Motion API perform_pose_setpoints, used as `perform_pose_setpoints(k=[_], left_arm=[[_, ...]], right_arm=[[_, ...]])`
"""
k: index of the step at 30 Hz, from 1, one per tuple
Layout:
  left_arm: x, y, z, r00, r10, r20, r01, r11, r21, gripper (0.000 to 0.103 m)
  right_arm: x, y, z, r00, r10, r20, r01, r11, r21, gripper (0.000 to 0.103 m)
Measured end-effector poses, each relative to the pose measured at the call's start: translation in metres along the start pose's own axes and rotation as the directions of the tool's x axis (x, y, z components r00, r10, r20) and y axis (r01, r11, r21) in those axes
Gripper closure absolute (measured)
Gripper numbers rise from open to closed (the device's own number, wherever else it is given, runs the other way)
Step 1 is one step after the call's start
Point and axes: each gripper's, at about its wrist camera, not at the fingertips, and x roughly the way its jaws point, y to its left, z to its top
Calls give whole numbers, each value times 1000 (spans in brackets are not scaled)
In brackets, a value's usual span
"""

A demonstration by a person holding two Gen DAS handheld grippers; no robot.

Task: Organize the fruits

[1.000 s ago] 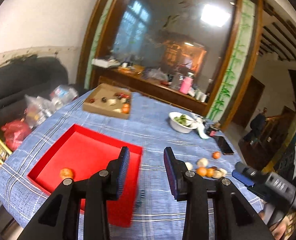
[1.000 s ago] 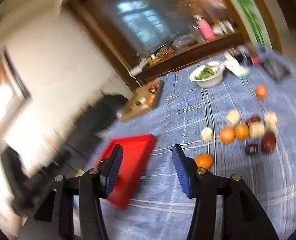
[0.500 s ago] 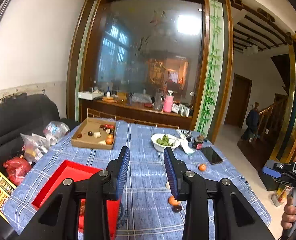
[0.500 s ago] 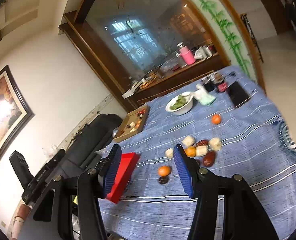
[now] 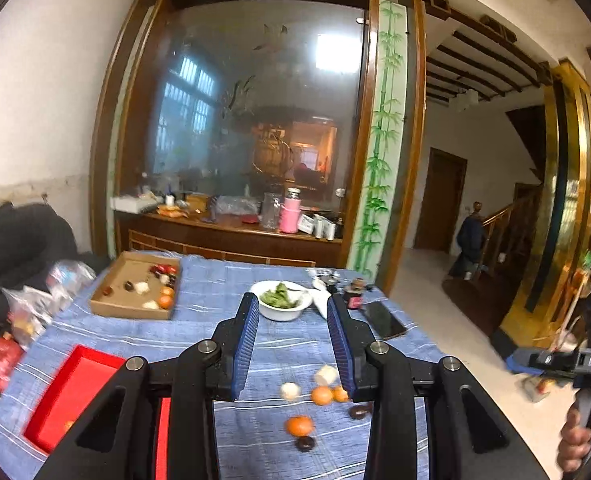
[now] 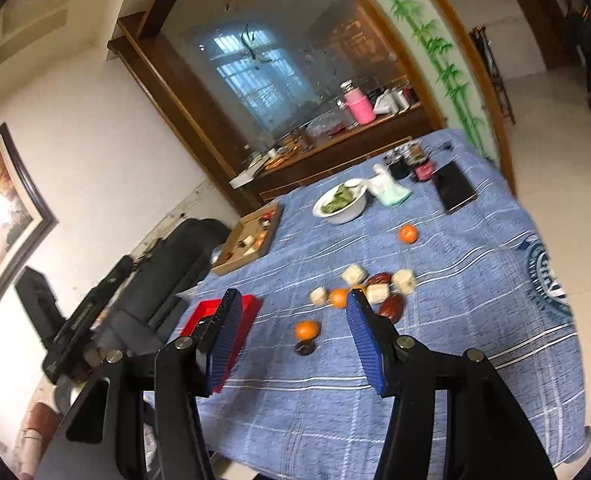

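Both grippers hang above the near edge of the table [image 6: 475, 280], which is spread with a blue checked cloth. The left gripper [image 5: 292, 346] has its blue pads apart with nothing between them, and the right gripper [image 6: 291, 344] is likewise parted and empty.

Nearest the near edge lie an orange [image 6: 307, 330] and, touching it, a small dark fruit [image 6: 305, 348]. Toward the near left corner sits a red tray [image 5: 75, 384] with one small orange fruit in it.

Farther in, about mid-table, is a cluster of fruits [image 6: 369, 286]: pale chunks, oranges and dark red pieces, close together. Beyond them a lone orange [image 6: 408, 234] lies apart.

Along the far edge stand a white bowl [image 5: 281, 312] of greens, a dark phone [image 6: 453, 190] to its right, and at the far left corner a cardboard tray [image 5: 133, 300] holding more fruit.
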Motion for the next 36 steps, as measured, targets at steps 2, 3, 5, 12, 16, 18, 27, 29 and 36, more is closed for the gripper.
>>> perform_pose_setpoints(k=[2, 3, 5, 12, 16, 18, 27, 29, 36], left_arm=[[1, -2, 2, 1000, -10, 4, 10, 1000, -9, 67], [0, -2, 3, 1000, -8, 13, 9, 1000, -9, 67], [-4, -1, 6, 1000, -13, 17, 13, 1000, -7, 67], [-60, 48, 19, 999, 47, -7, -47, 998, -41, 67], [-126, 97, 43, 987, 150, 58, -142, 983, -121, 67], [-155, 116, 50, 973, 207, 100, -191, 970, -149, 67], [-230, 139, 70, 902, 336, 272, -289, 937, -196, 67], [-240, 137, 79, 884, 339, 322, -285, 937, -204, 67], [-222, 133, 106, 806, 418, 420, -386, 908, -164, 66]], right_arm=[[1, -2, 0, 999, 38, -18, -37, 999, 28, 50], [0, -3, 0, 998, 55, -24, -54, 998, 39, 50], [-1, -9, 1, 996, 84, -28, -82, 994, 69, 50], [3, -35, -17, 985, 166, -51, -156, 976, 151, 50], [16, -33, -28, 961, 275, -41, -264, 947, 181, 50], [24, -34, -31, 931, 365, 19, -358, 901, 245, 50], [-15, 22, 3, 975, 212, 61, -213, 977, 10, 50], [-49, 46, 11, 987, 85, 137, -70, 991, -110, 50], [-86, 62, 21, 967, -49, 249, 87, 985, -146, 50]])
